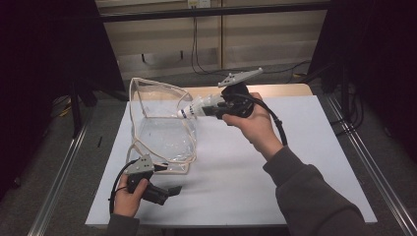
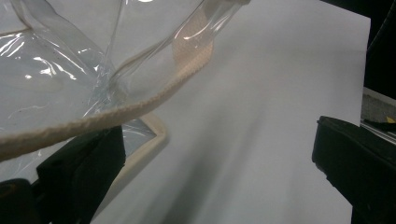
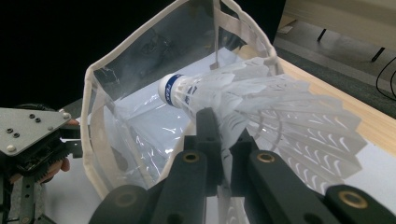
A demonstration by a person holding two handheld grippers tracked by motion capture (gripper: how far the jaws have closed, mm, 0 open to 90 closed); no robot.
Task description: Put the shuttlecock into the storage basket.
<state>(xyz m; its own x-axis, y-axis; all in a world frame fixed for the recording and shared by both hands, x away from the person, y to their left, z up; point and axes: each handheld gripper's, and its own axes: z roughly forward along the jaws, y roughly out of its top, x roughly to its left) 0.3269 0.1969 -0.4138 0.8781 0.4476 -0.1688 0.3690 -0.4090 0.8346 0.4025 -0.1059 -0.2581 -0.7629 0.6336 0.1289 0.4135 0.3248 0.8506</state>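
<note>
A clear plastic bag [image 1: 162, 129] with cream trim stands open on the white sheet, its mouth towards the right. My right gripper [image 1: 212, 110] is shut on the feathers of a white shuttlecock [image 1: 195, 106], whose blue-banded cork points at the bag's mouth. In the right gripper view the shuttlecock [image 3: 261, 107] sits just above the jaws of my right gripper [image 3: 219, 128], in front of the bag [image 3: 121, 116]. My left gripper [image 1: 167, 179] rests at the bag's near corner. Its jaws stand wide apart in the left gripper view, left gripper [image 2: 215, 172], with the bag's trim [image 2: 140, 105] lying over one jaw.
The white sheet [image 1: 295, 162] covers most of a wooden table [image 1: 285, 90]. Metal rails [image 1: 366, 167] run along the floor on both sides. Cables [image 1: 196, 54] hang on the wall behind. Dark curtains flank the table.
</note>
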